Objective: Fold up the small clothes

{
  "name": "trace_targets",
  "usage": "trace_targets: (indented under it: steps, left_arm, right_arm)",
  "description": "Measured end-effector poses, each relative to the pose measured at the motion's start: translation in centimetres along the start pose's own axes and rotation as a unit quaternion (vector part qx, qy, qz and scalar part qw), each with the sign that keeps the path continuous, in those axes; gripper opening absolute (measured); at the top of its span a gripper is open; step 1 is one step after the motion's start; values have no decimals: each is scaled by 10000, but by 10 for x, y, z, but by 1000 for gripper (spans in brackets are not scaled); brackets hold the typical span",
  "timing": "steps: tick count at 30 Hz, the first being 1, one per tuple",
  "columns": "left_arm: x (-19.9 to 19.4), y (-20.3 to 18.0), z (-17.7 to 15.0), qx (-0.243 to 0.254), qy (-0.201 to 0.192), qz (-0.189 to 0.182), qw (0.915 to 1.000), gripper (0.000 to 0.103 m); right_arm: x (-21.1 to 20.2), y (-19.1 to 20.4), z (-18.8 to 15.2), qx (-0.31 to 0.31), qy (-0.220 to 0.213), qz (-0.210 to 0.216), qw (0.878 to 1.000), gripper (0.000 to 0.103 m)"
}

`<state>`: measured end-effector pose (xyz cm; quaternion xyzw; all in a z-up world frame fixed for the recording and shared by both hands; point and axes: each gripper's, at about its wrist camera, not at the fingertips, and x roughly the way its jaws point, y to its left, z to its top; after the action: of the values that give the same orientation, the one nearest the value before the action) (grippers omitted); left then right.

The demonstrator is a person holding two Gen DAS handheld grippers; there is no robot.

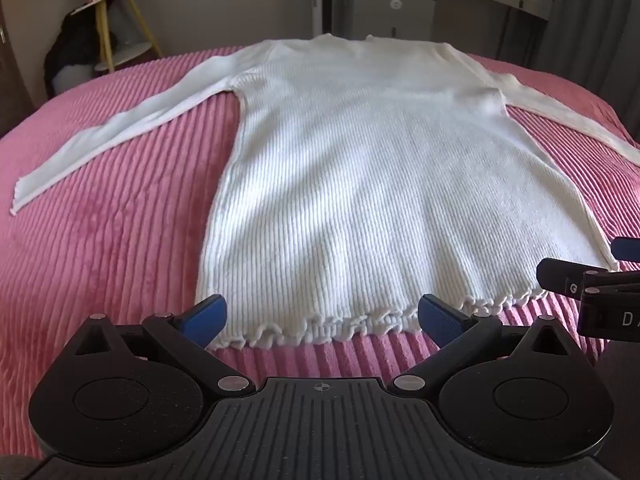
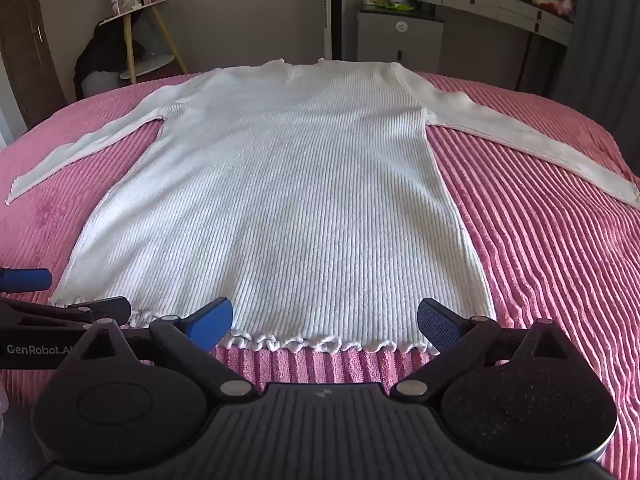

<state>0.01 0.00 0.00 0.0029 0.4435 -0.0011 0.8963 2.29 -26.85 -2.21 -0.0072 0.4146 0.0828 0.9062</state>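
A white ribbed knit dress (image 1: 368, 168) with long sleeves lies flat and spread out on a pink corduroy bedspread (image 1: 112, 240), hem with a small frill toward me; it also shows in the right wrist view (image 2: 288, 200). My left gripper (image 1: 322, 316) is open and empty, its blue pads at the left part of the hem. My right gripper (image 2: 325, 318) is open and empty at the right part of the hem. The right gripper shows at the right edge of the left wrist view (image 1: 580, 280). Both sleeves stretch outward to the sides.
Beyond the bed stand a small round yellow-legged side table (image 2: 148, 40) at back left, a grey cabinet (image 2: 400, 36) and a dressing table with drawers (image 2: 500, 4) at back right. A dark curtain (image 2: 608, 40) hangs at far right.
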Motion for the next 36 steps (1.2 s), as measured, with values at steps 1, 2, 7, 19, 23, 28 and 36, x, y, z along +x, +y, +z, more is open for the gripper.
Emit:
trace_targets:
  steps: [1, 2, 7, 19, 23, 28, 36]
  left_arm:
    - [0, 0, 0, 2, 15, 7, 10000, 103]
    - [0, 0, 0, 2, 23, 18, 10000, 103]
    - [0, -3, 0, 0, 49, 39, 10000, 103]
    - [6, -3, -3, -35, 144, 1, 9999, 103]
    - [7, -3, -4, -27, 194, -7, 9998, 103]
    - [7, -3, -4, -46, 241, -32, 9997, 103]
    - [8, -2, -4, -113, 406, -117, 9990, 103]
  right_arm:
    - [0, 0, 0, -1, -4, 3, 10000, 99]
    - [0, 0, 0, 3, -3, 7, 10000, 99]
    - [0, 0, 0, 11, 17, 17, 10000, 99]
    - [1, -1, 0, 16, 36, 19, 10000, 99]
    - [1, -1, 0, 19, 36, 19, 10000, 99]
    - [1, -1, -1, 23, 40, 21, 10000, 99]
    - [1, -1, -1, 27, 47, 21, 10000, 99]
